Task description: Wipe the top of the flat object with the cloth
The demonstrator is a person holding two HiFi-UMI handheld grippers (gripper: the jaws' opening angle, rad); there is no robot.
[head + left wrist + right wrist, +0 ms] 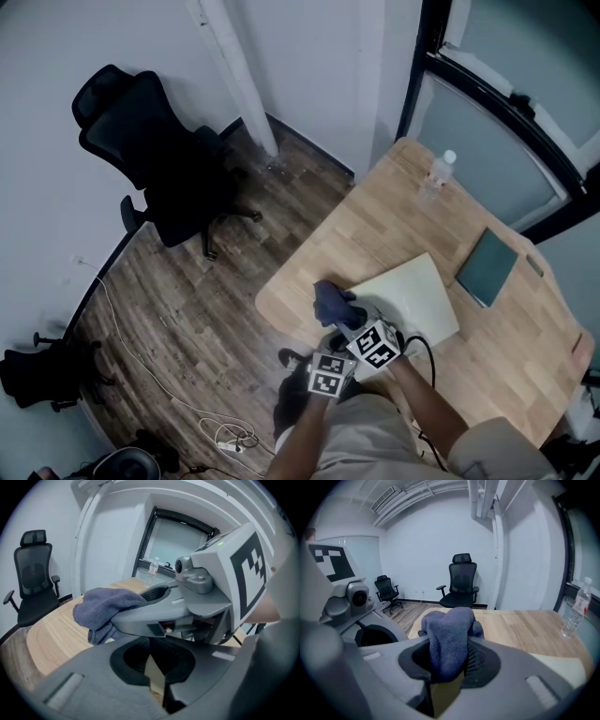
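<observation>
Where the plank floor point(216, 309) meets the white walls, a black office chair point(155, 159) stands at the far left, well apart from the work area. A pale wooden surface point(375, 216) with rounded corners fills the right of the scene. On it lies a cream flat sheet point(412, 295), near the surface's near-left edge. A dark green book point(487, 267) lies just to the right of the sheet and apart from it. A clear water bottle point(439, 173) stands upright at the far end of the surface.

The two grippers are held side by side at the near edge of the surface, their marker cubes close together. The right gripper point(446, 686) has its jaws closed on a blue-grey cloth point(447, 639), which is bunched between them and bulges out past the tips. In the head view the cloth sits over the near-left corner of the sheet; contact with the sheet cannot be confirmed. The left gripper point(158, 673) has its jaws drawn together to a narrow slit, with nothing held between them. The right gripper crosses directly in front of the left gripper, cloth foremost.
</observation>
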